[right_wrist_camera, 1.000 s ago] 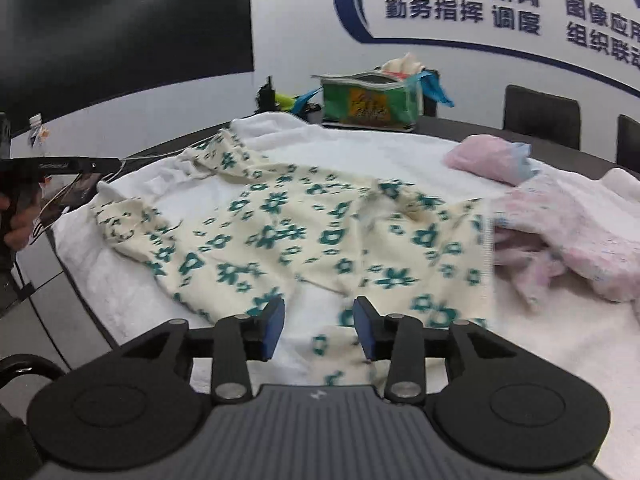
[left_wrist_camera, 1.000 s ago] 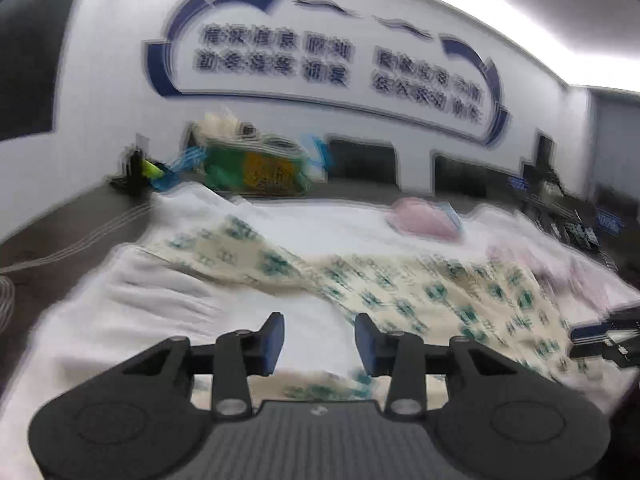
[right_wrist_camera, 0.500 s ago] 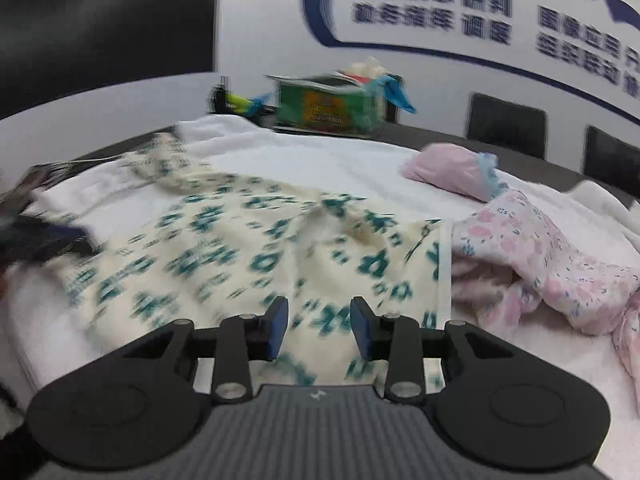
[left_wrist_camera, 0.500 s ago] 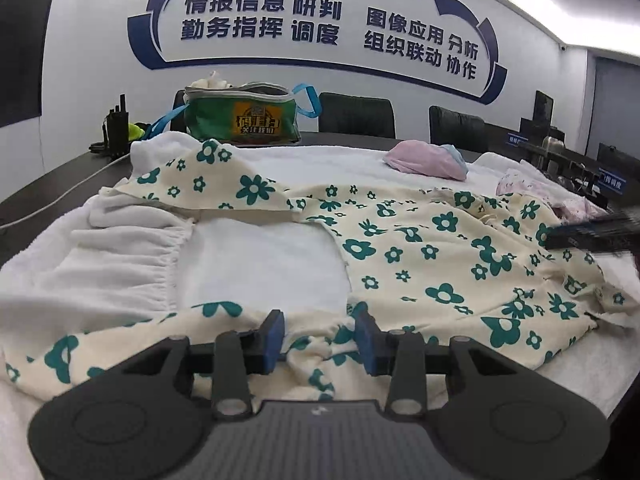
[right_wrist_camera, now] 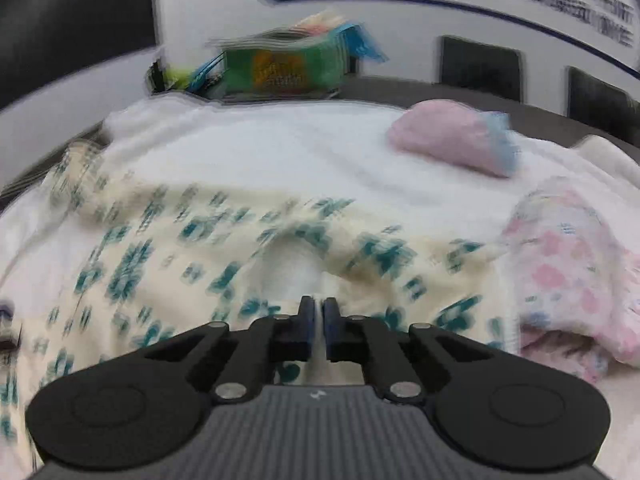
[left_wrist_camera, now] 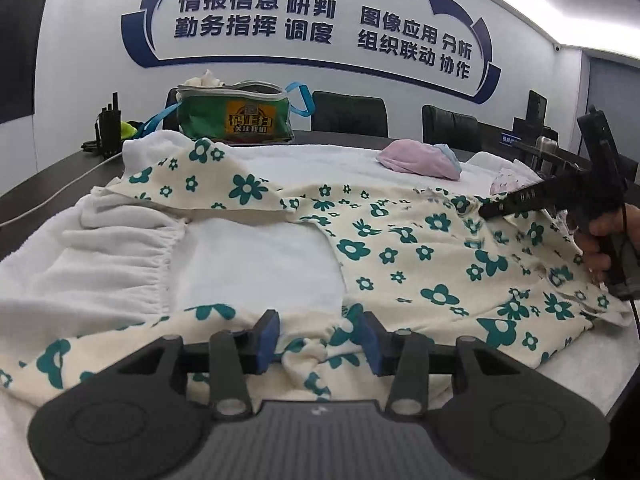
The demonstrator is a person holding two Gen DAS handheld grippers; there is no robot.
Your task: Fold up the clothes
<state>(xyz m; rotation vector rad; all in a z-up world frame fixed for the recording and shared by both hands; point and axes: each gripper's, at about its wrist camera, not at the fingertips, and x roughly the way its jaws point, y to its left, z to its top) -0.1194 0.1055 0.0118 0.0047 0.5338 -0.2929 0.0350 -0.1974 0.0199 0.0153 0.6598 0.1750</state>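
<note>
A cream garment with teal flowers point(left_wrist_camera: 400, 256) lies spread on the white towel point(left_wrist_camera: 256, 264), one sleeve reaching toward the green bag. My left gripper point(left_wrist_camera: 318, 328) sits low over the near sleeve. Its jaws are opening, with a bunched fold of the fabric between them and the pads not pressing on it. In the blurred right wrist view my right gripper point(right_wrist_camera: 319, 308) is shut at the neckline edge of the floral garment point(right_wrist_camera: 160, 280), a thin pale strip between its pads. The left wrist view shows the right gripper point(left_wrist_camera: 486, 213) at the right, held by a hand point(left_wrist_camera: 604, 236).
A green bag point(left_wrist_camera: 240, 116) stands at the back, with black radios point(left_wrist_camera: 108, 128) to its left. A folded pink bundle point(right_wrist_camera: 448, 136) lies far right, and a pink floral garment point(right_wrist_camera: 572, 272) is heaped beside the cream one. Dark chairs point(left_wrist_camera: 348, 114) line the wall.
My right gripper swept to the right across the garment to its neckline and its jaws came together. My left gripper sank to the near sleeve, then stayed put, its jaws slightly wider.
</note>
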